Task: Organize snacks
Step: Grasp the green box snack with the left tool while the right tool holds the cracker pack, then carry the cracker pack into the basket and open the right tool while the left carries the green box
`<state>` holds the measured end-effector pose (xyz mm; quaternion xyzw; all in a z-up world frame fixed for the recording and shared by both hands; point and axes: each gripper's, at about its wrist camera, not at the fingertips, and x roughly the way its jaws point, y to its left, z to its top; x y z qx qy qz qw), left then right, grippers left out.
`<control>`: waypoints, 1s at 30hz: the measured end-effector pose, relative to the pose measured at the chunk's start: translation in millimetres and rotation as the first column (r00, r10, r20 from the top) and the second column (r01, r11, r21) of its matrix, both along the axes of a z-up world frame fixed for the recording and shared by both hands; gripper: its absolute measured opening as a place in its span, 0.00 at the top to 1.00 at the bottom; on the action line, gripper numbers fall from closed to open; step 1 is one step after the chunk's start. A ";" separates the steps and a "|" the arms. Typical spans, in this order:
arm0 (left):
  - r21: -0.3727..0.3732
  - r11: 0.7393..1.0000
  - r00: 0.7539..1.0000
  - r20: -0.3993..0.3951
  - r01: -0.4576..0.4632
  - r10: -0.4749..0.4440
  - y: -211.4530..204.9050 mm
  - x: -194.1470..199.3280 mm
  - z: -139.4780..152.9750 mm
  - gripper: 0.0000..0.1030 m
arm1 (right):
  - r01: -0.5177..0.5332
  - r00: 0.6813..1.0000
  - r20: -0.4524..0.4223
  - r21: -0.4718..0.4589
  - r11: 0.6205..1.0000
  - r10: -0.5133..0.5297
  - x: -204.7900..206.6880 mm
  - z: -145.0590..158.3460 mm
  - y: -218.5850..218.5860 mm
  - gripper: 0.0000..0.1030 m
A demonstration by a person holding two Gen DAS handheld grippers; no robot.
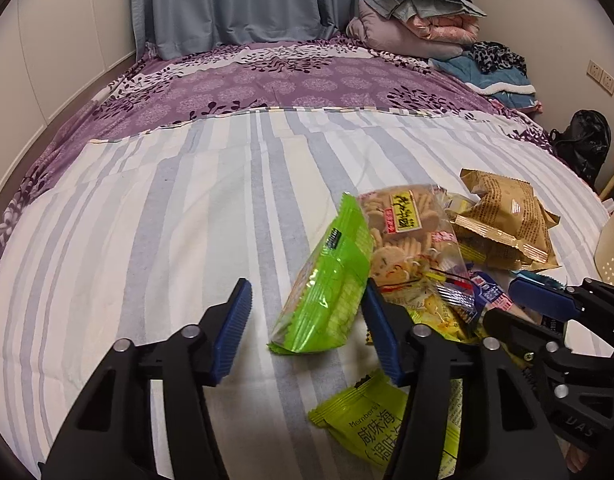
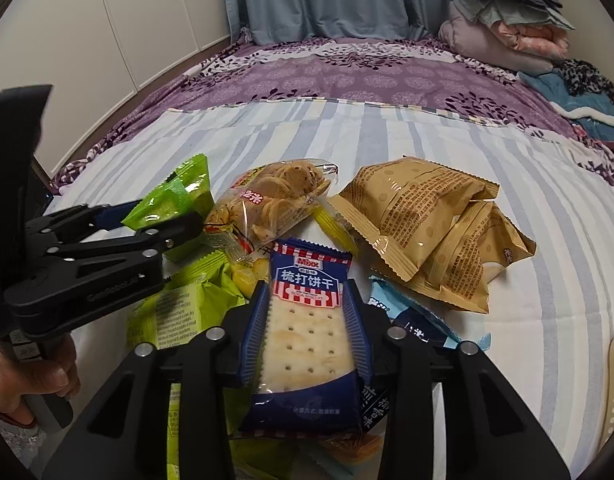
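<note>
A pile of snack packets lies on the striped bed cover. My left gripper (image 1: pixel 307 320) is open around a bright green packet (image 1: pixel 327 284), whose near end sits between the blue pads; it also shows in the right wrist view (image 2: pixel 175 196). My right gripper (image 2: pixel 307 320) is shut on a blue soda cracker packet (image 2: pixel 307 328), its pads pressing both long sides. A clear bag of round biscuits (image 1: pixel 407 240) leans against the green packet. Tan packets (image 2: pixel 435 224) lie to the right. A yellow-green packet (image 1: pixel 371 420) lies under my left gripper.
A cream perforated basket (image 1: pixel 613 248) stands at the right edge of the bed. Folded blankets and clothes (image 1: pixel 419 12) are stacked at the far right corner. A black bag (image 1: pixel 583 144) sits beyond the bed. White wardrobe doors (image 2: pixel 119 32) line the left.
</note>
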<state>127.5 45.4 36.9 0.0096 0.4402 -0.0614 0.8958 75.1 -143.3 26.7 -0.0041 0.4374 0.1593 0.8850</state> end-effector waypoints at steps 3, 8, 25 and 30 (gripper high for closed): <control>-0.017 1.000 1.000 0.000 -0.001 0.001 2.2 -1.4 -1.5 0.62 | -0.003 1.000 0.007 0.038 0.999 0.003 -4.6 5.0 -3.7 0.76; -0.047 0.999 1.000 0.014 -0.020 0.020 8.9 -7.4 4.8 0.73 | -0.008 1.000 0.011 0.060 0.998 0.007 -10.3 9.0 -5.3 0.81; -0.060 0.998 0.998 0.041 -0.036 0.039 19.1 -18.9 15.7 0.74 | -0.014 0.998 -0.055 -0.021 1.000 0.013 7.7 -9.7 6.8 0.56; -0.046 0.998 0.999 0.021 -0.040 0.041 19.4 -9.6 7.0 0.74 | -0.068 0.995 -0.076 -0.073 0.995 0.063 16.8 -18.2 19.5 0.56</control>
